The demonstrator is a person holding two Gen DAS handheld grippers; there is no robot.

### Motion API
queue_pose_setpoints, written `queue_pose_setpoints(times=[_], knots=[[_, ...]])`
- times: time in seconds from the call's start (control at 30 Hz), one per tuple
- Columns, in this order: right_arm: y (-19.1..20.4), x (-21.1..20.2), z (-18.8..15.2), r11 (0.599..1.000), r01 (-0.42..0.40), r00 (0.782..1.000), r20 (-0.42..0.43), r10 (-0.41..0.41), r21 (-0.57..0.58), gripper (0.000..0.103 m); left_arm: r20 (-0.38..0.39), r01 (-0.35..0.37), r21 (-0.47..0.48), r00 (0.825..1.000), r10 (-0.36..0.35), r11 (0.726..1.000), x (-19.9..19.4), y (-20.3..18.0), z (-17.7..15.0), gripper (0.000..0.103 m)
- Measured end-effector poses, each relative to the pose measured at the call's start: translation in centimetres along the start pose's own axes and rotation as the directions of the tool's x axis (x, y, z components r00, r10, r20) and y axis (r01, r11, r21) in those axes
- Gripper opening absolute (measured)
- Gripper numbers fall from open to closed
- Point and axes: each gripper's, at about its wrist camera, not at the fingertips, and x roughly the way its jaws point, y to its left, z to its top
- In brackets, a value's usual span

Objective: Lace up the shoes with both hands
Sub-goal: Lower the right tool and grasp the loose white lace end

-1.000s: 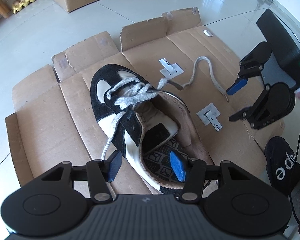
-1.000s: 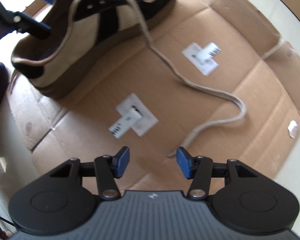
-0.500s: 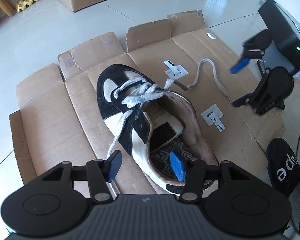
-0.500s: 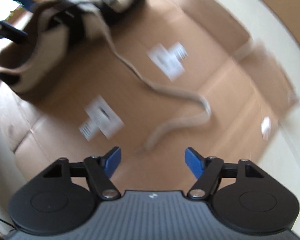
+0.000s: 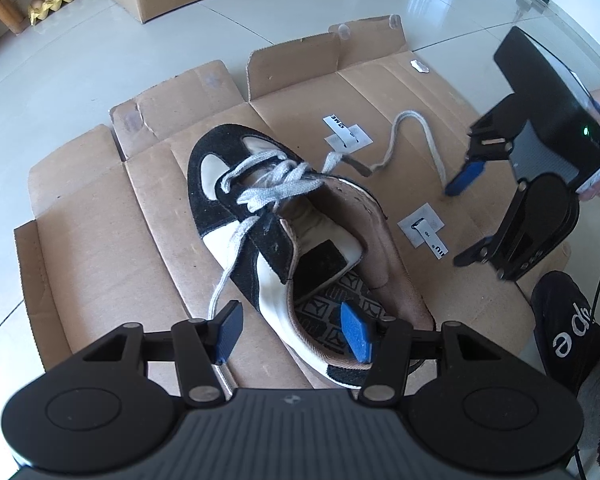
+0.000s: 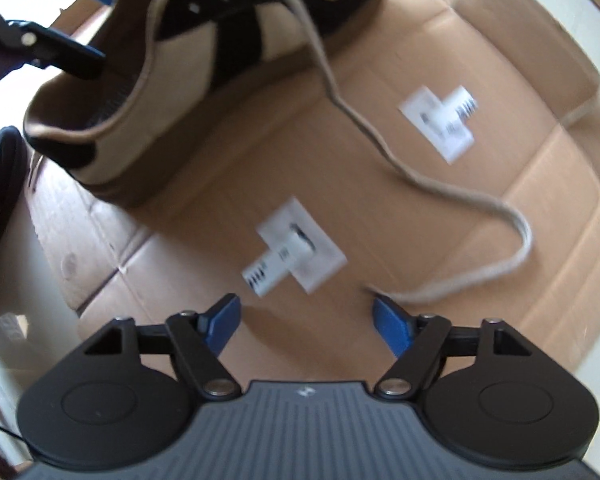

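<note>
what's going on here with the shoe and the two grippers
A person is lacing a black and white shoe on flattened cardboard with a gripper in each hand. The left gripper straddles the shoe's side wall near the heel, one finger inside the opening, one outside, steadying it. The right gripper is open just above the free end of the loose lace trailing across the cardboard, which it has not yet pinched.

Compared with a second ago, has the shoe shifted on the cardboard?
No. The shoe lies in the same spot beside the white label on the cardboard.
</note>
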Motion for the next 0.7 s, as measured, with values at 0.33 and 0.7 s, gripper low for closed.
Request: queue_pose_setpoints(times=[0.33, 0.7], knots=[[-2.0, -1.6, -1.3, 0.978, 0.106, 0.994, -0.003, -0.108, -0.182, 0.023, -0.001, -0.008, -0.004, 1.000, 0.008, 1.000, 0.1, 0.1, -0.1, 0.056], [-0.5, 0.0, -3.5, 0.687, 0.064, 0.990, -0.039, -0.133, -0.723, 0.014, -0.014, -0.002, 0.002, 1.000, 0.002, 1.000, 0.7, -0.3, 0.0, 0.056]])
